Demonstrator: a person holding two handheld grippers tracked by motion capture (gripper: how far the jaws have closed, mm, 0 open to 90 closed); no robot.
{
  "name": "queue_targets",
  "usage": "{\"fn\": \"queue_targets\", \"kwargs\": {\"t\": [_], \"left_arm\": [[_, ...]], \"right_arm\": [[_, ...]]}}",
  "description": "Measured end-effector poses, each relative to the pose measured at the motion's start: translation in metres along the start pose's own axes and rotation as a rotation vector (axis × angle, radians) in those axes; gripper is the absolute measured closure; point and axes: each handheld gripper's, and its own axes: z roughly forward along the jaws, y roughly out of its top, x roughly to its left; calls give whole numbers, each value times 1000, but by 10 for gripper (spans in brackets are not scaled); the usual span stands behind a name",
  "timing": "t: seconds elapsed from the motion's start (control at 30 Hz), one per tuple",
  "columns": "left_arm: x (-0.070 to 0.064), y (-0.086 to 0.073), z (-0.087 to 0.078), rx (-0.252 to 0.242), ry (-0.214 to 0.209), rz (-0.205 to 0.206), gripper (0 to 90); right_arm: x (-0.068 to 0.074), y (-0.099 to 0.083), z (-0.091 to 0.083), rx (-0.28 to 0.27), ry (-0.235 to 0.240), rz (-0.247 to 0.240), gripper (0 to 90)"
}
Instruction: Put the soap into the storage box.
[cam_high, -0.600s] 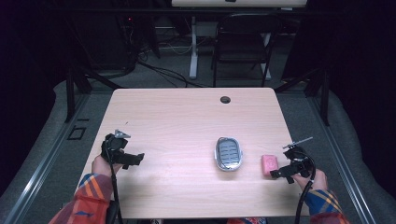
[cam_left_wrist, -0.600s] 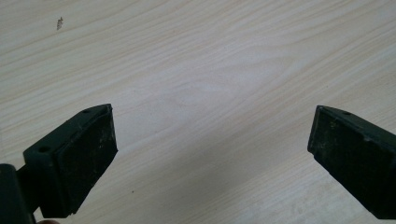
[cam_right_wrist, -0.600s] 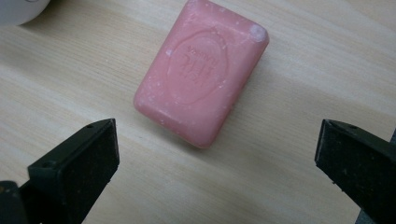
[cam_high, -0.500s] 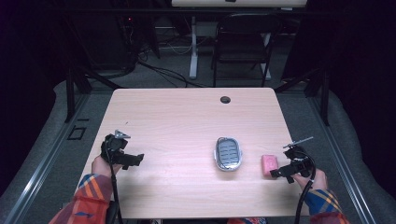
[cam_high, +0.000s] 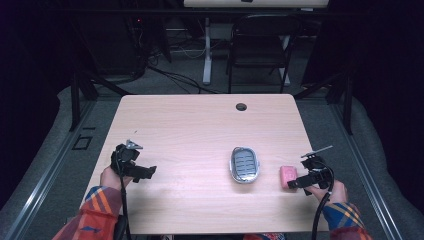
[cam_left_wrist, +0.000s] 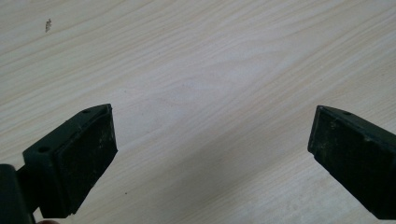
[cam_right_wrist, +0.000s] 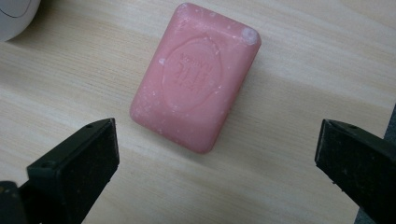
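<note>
Jaws wide, empty on both: right gripper (cam_right_wrist: 217, 154) over pink soap (cam_right_wrist: 196, 77) nr table (cam_high: 190, 125) edge; left gripper (cam_left_wrist: 210, 149) over bare wood.

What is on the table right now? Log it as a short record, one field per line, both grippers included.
surface: wooden table, cable hole near its far edge
soap: pink bar, flat on the table, embossed oval facing up
dish: grey oval soap dish, beside the soap, apart from it
left gripper: open over bare wood
right gripper: open, soap just ahead of the jaws, not gripped
background: dark folding chair beyond the table
</note>
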Motion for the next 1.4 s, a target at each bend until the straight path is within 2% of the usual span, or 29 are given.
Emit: {"fn": "queue_targets", "kwargs": {"t": [0.07, 0.13, 0.3, 0.33, 0.4, 0.43, 0.5, 0.57, 0.67, 0.7, 0.73, 0.8, 0.83, 0.9, 1.1, 1.4], "left_arm": [[1, 0, 0, 5, -6, 0, 10], [2, -2, -1, -1, 3, -11, 10], [5, -4, -3, 1, 0, -30, 10], [5, -5, -3, 2, -2, -34, 10], [6, -7, -5, -4, 5, -45, 10], [7, -8, -6, -4, 5, -58, 10], [9, -10, -7, 3, 6, -70, 10], [8, -12, -7, 10, 20, -68, 10], [7, -11, -7, 8, 17, -57, 10], [6, -11, -7, 2, 21, -54, 10], [6, -10, -7, 5, 14, -51, 10], [5, -9, -5, 9, 10, -43, 11], [5, -9, -4, 11, 13, -40, 11], [4, -8, -4, 15, 5, -29, 11], [2, -5, -2, 18, 0, -7, 19], [1, -6, -1, 25, 10, -4, 25]], "right_arm": [[1, 3, 0, 14, -5, -10, 0], [3, 5, 1, 9, -3, 1, 0], [9, 23, 6, 27, -14, 20, 0], [12, 29, 11, 45, -19, 21, 0], [14, 32, 14, 59, -22, 26, 0], [15, 37, 19, 92, -19, 41, 0], [15, 39, 22, 107, -23, 46, 0], [16, 43, 29, 110, -19, 75, 0], [15, 46, 28, 143, -36, 61, 3], [15, 46, 28, 144, -37, 67, 20], [14, 46, 27, 119, -28, 89, 52], [11, 47, 24, 137, -17, 78, 135], [11, 46, 25, 122, -20, 89, 139], [10, 45, 28, 149, -14, 82, 166], [9, 45, 32, 162, -11, 76, 259], [11, 45, 33, 170, -3, 58, 355]]}}
